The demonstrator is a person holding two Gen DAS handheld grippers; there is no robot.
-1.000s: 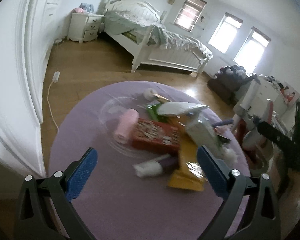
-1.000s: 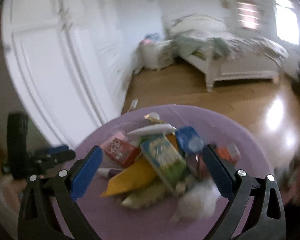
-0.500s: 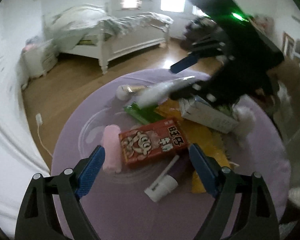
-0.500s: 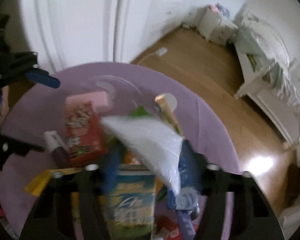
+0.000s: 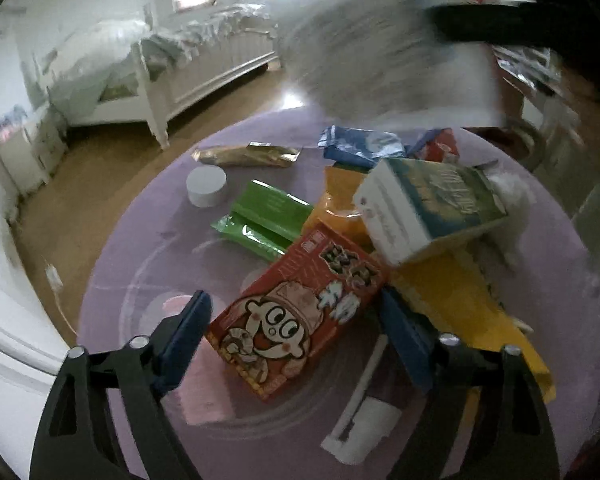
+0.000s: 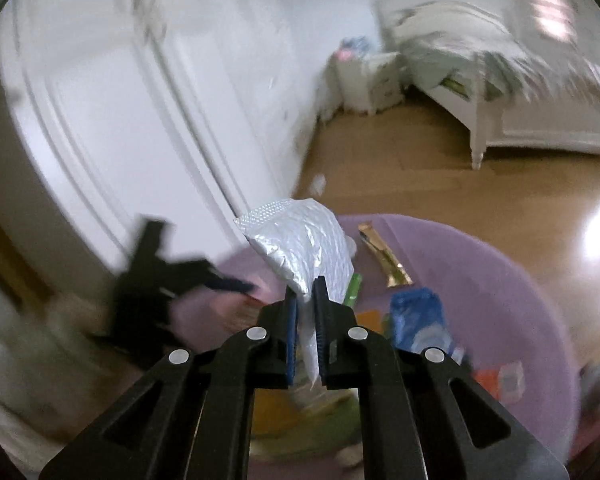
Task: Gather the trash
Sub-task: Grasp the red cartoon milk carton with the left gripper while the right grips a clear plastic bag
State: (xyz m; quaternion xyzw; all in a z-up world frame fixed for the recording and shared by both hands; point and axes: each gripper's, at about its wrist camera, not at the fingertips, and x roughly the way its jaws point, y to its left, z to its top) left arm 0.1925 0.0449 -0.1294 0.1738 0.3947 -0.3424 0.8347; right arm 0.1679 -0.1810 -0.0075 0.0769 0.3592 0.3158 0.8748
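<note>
My right gripper [image 6: 305, 294] is shut on a silver-white foil wrapper [image 6: 300, 244] and holds it above the round purple table [image 6: 480, 264]; the wrapper shows as a blurred pale shape [image 5: 384, 56] in the left wrist view. My left gripper [image 5: 294, 328] is open, its jaws on either side of a red cartoon snack box [image 5: 296, 316] lying on the table [image 5: 148, 248]. Other trash lies around it: a green wrapper [image 5: 264, 216], a white-and-green carton [image 5: 428, 204], a yellow packet [image 5: 460, 300], a blue packet [image 5: 360, 144], a gold wrapper [image 5: 244, 155].
A white round lid [image 5: 206, 182] and a white tube [image 5: 364, 424] lie on the table. A white bed [image 5: 172, 68] and nightstand [image 5: 24, 156] stand beyond on the wooden floor. White wardrobe doors [image 6: 120, 100] are at the left.
My right gripper has shut on the foil wrapper and lifted it off the pile. My left gripper has moved down and closer, now straddling the red snack box.
</note>
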